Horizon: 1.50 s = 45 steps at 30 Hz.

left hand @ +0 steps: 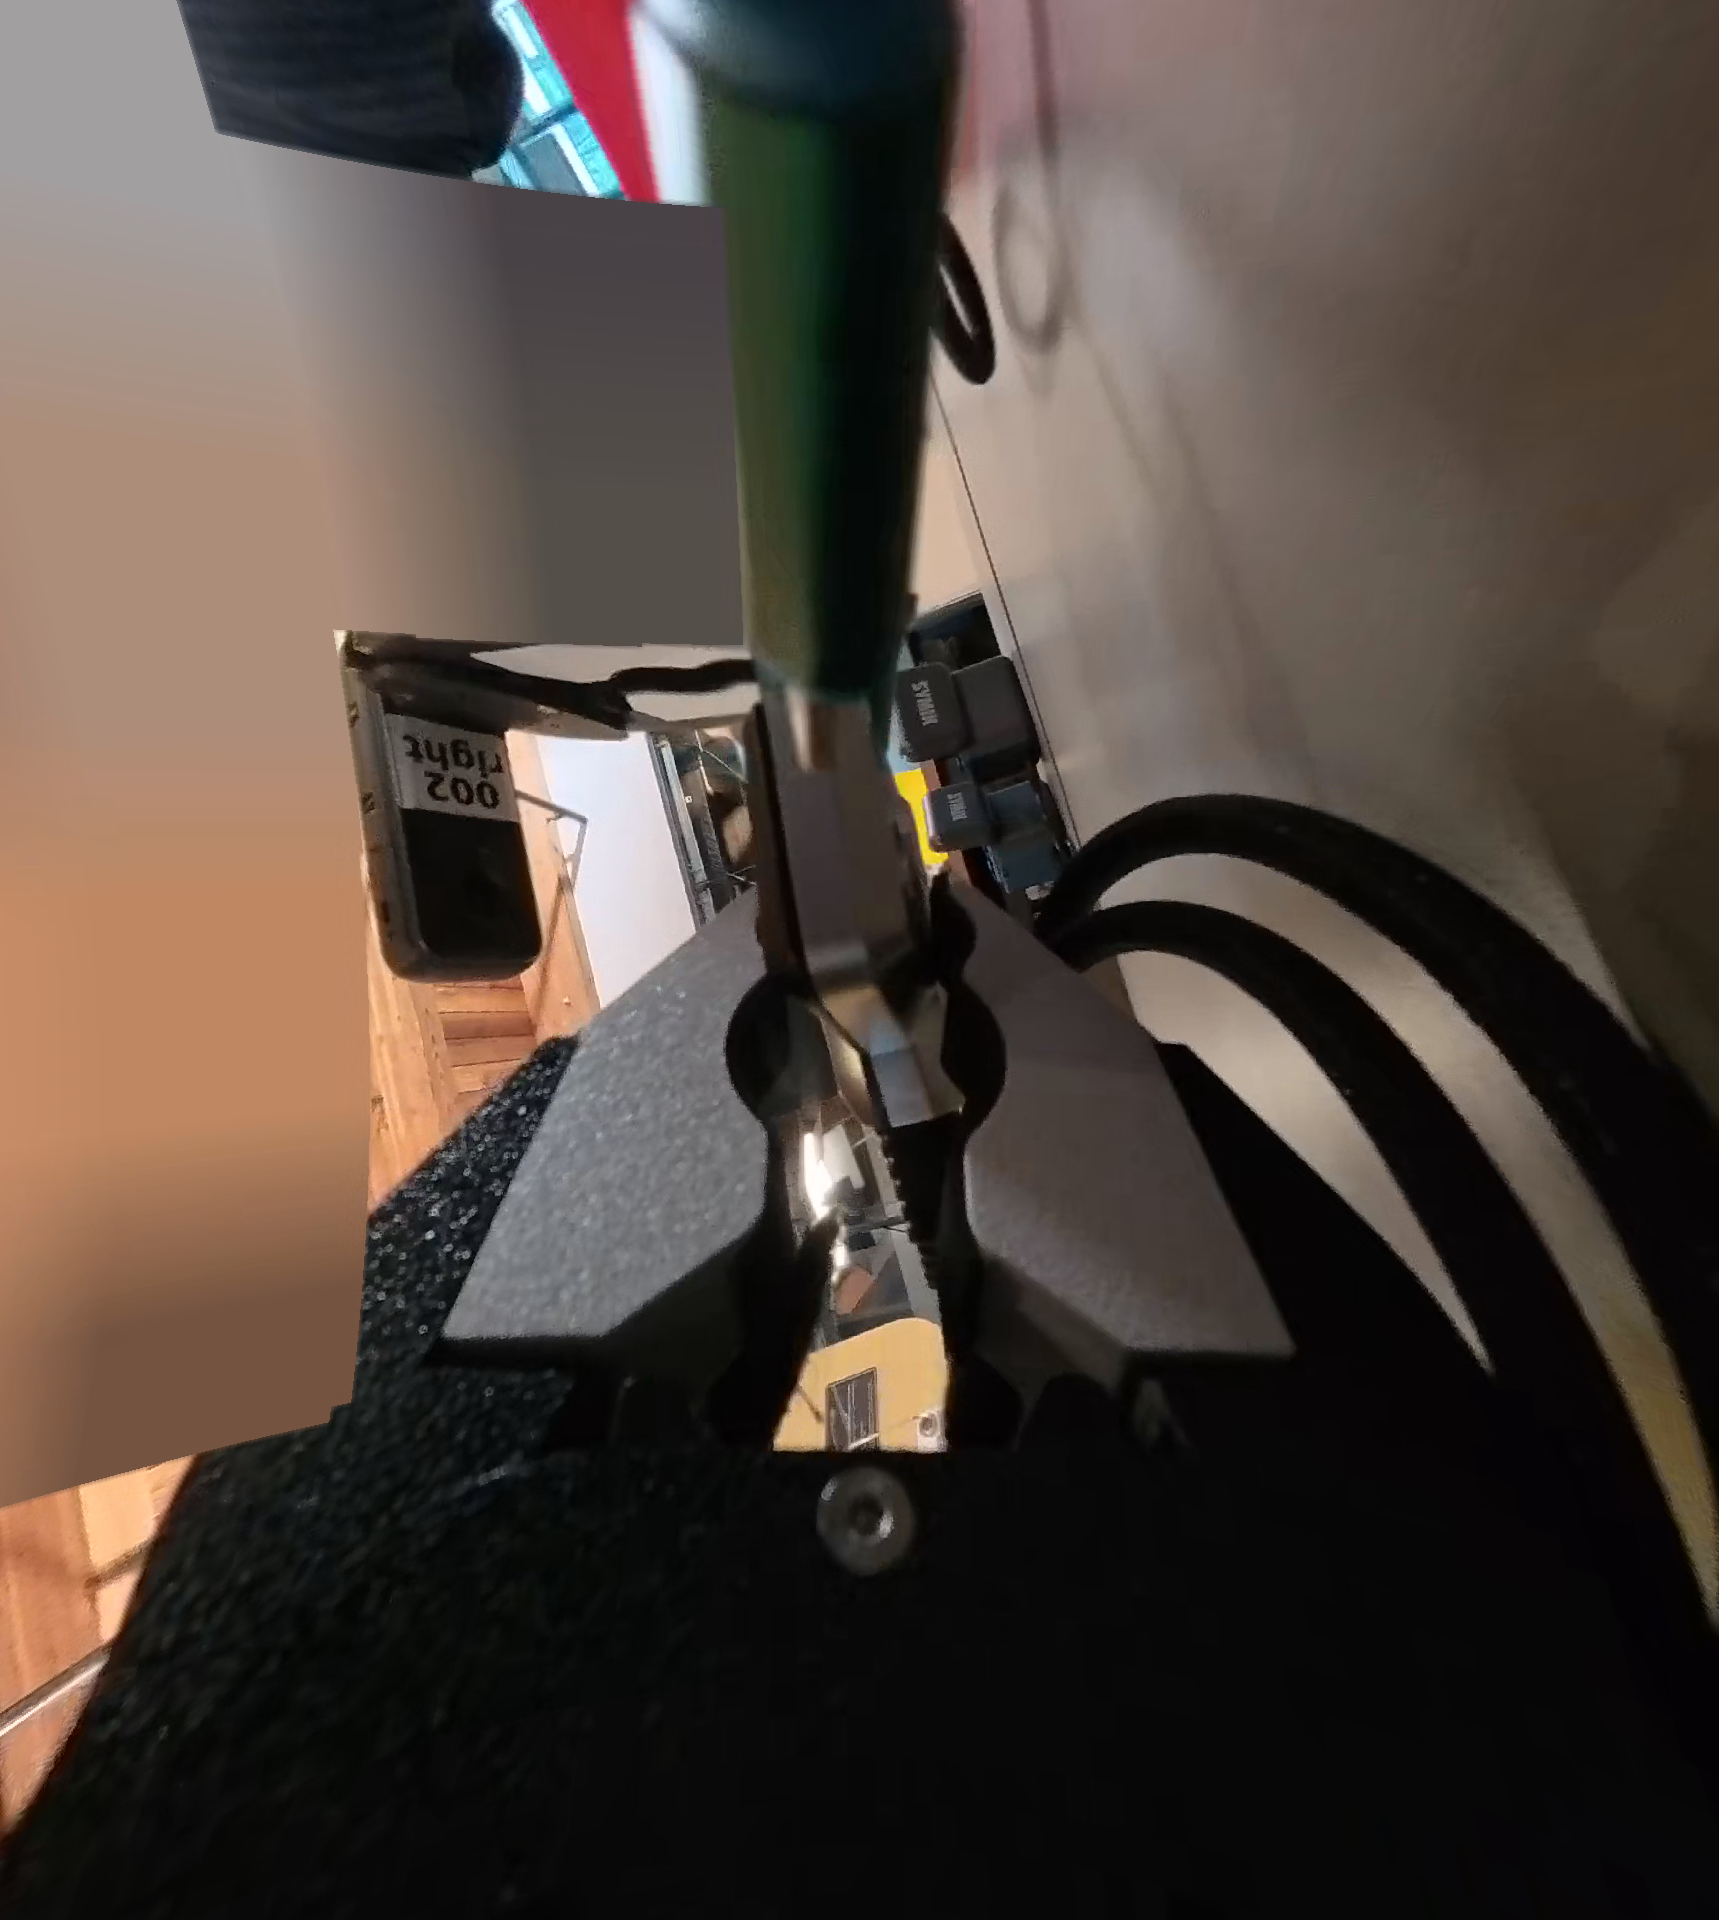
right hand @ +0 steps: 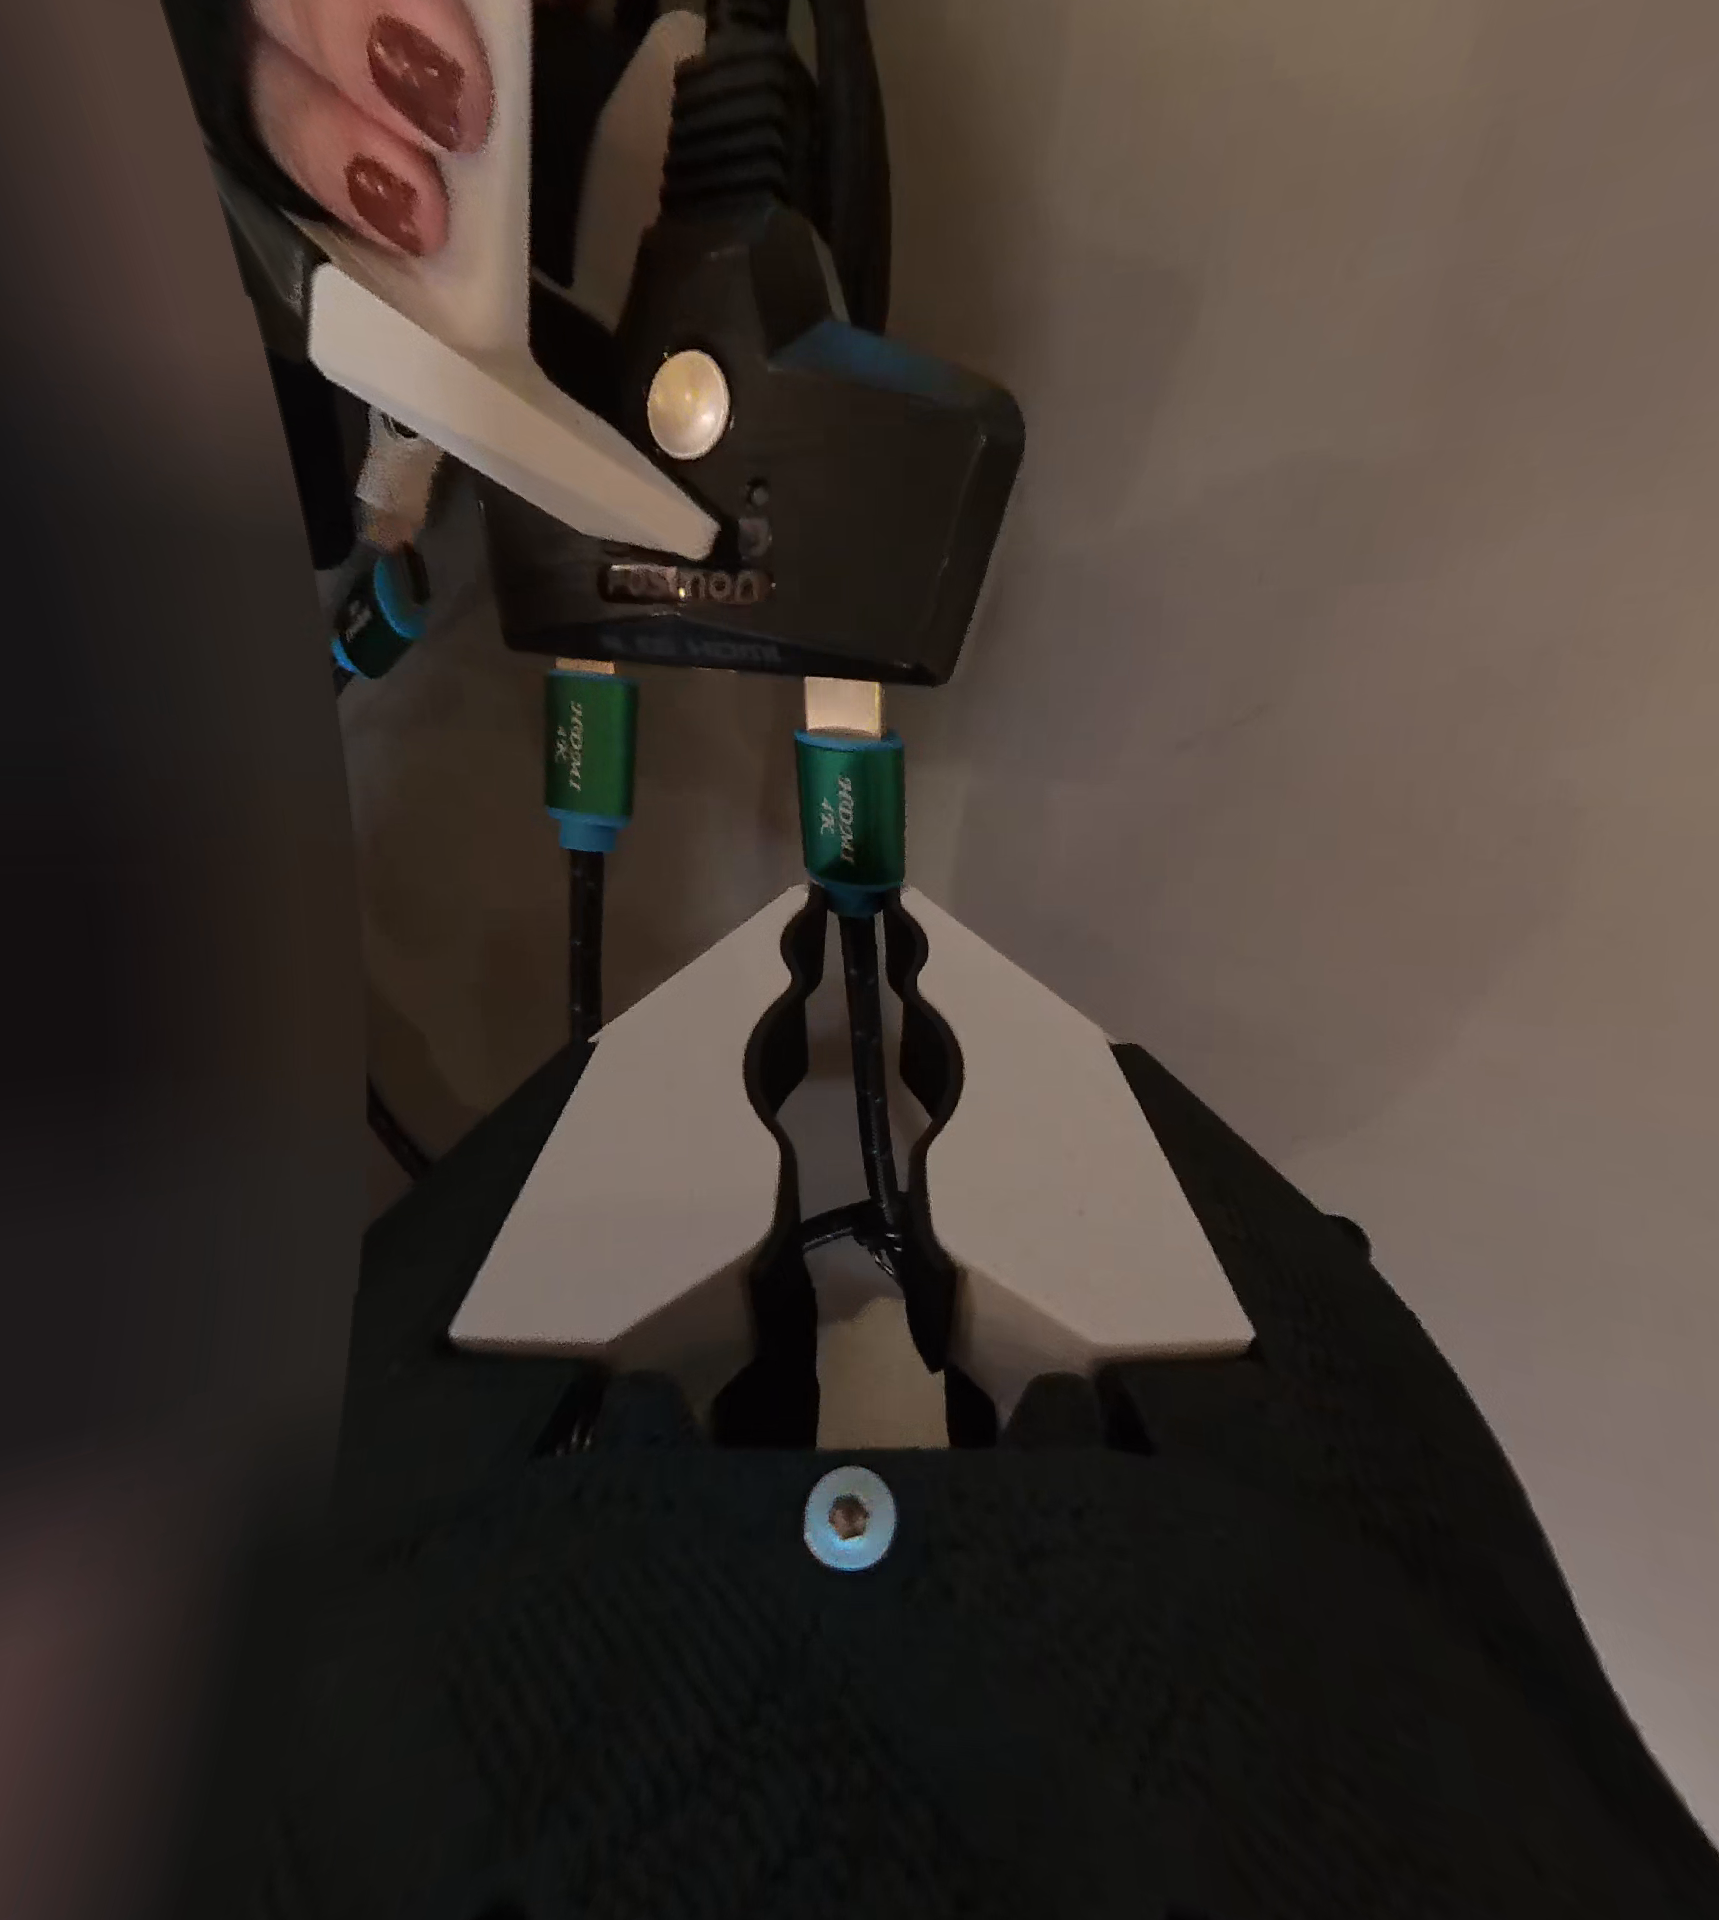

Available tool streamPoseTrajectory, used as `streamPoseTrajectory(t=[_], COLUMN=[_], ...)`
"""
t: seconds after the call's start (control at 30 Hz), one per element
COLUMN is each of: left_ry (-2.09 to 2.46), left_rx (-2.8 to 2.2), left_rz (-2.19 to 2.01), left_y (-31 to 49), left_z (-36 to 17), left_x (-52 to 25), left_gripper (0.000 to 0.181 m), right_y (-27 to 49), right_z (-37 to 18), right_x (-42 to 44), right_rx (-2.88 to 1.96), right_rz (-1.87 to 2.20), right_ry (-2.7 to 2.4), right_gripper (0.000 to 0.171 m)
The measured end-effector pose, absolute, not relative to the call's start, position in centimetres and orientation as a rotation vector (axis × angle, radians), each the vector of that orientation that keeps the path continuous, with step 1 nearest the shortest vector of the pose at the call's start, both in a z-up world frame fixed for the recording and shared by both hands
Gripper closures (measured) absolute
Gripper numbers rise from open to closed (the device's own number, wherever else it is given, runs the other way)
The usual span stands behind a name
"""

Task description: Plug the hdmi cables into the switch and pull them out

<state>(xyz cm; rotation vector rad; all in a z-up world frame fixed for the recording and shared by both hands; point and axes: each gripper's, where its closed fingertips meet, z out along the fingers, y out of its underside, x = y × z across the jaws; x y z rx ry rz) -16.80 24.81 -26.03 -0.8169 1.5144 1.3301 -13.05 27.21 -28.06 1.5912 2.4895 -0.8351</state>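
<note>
Black HDMI switch [right hand: 761, 499] held up off the pale table [right hand: 1354, 623], seen near centre in the right wrist view. Round silver button on its top face, blue trim along one edge, thick ribbed black lead leaving its far end.

Two green-shelled HDMI plugs at its near edge. The left plug [right hand: 590, 753] sits deep in its port, only a sliver of metal showing. The right plug [right hand: 850, 805] is partly out, a good length of bright metal tongue exposed between shell and switch. A third green plug [right hand: 379, 623] hangs loose farther left, half hidden behind the other tool.

Right gripper [right hand: 850, 914]: white fingers clenched on the braided cable right behind the right plug's blue collar; cable runs back between the fingers and bends aside.

Left gripper [left hand: 860, 997], in its own view: grey fingers clamped on the switch's edge, a blurred green plug [left hand: 824, 416] jutting up beyond. In the right wrist view its white finger lies across the switch top, a hand [right hand: 387, 135] on the tool above.

Around: two thick black cables [left hand: 1406, 935] looping over the table at right; small dark adapters [left hand: 980, 717] near the table edge. Large blurred patches cover the left of both views.
</note>
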Motion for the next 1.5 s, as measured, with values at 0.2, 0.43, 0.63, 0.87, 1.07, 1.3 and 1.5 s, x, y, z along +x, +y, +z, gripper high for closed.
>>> streamPoseTrajectory(t=[0.2, 0.43, 0.63, 0.87, 1.07, 1.3, 1.5], left_ry=[1.532, 1.539, 1.557, 1.576, 1.578, 1.577, 1.581], left_rx=[-0.870, -0.937, -0.994, -1.028, -1.041, -1.071, -1.032], left_rz=[1.232, 1.188, 1.128, 1.068, 1.050, 1.041, 1.076], left_y=[24.9, 25.2, 25.1, 24.9, 24.8, 24.8, 24.7], left_z=[-27.1, -27.7, -28.4, -28.9, -29.1, -29.3, -29.0], left_x=[-16.5, -16.8, -17.0, -17.0, -17.0, -17.2, -17.0], left_gripper=[0.160, 0.160, 0.160, 0.161, 0.161, 0.160, 0.161], right_y=[27.3, 27.5, 27.6, 27.3, 27.1, 27.3, 27.3], right_z=[-28.5, -29.2, -29.9, -30.1, -30.3, -30.6, -30.4], right_x=[-12.6, -12.8, -13.1, -13.0, -13.0, -13.4, -13.4], right_rx=[1.600, 1.614, 1.641, 1.574, 1.543, 1.554, 1.539], right_rz=[-0.807, -0.788, -0.738, -0.803, -0.839, -0.811, -0.852], right_ry=[2.453, 2.416, 2.392, 2.375, 2.341, 2.372, 2.364], right_gripper=[0.163, 0.162, 0.163, 0.163, 0.163, 0.163, 0.163])
